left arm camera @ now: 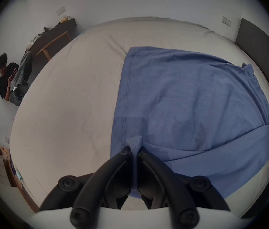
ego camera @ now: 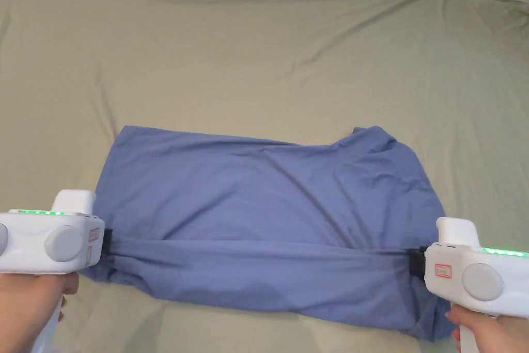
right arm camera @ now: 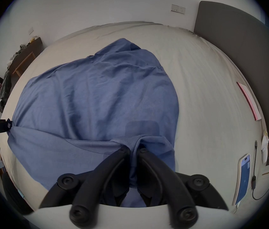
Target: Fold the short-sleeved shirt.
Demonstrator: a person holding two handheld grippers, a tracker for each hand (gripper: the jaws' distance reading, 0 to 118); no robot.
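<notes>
Both tools are pinching cloth: our left tool (left arm camera: 134,151) is clamping the hem end of the blue shirt (ego camera: 268,214), our right tool (right arm camera: 133,150) the opposite end, stretching a crease taut between them. We are judging one lengthwise fold underway on the bed (ego camera: 258,49); more folding is remaining.

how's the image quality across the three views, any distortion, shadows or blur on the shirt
Head view: straight lines, soft even light, the shirt sharp. Left gripper view: strong fisheye with a dark rim, the bed bulging, a dark blocky patch near the left gripper. Right gripper view: same fisheye, a similar patch above the right gripper.
</notes>
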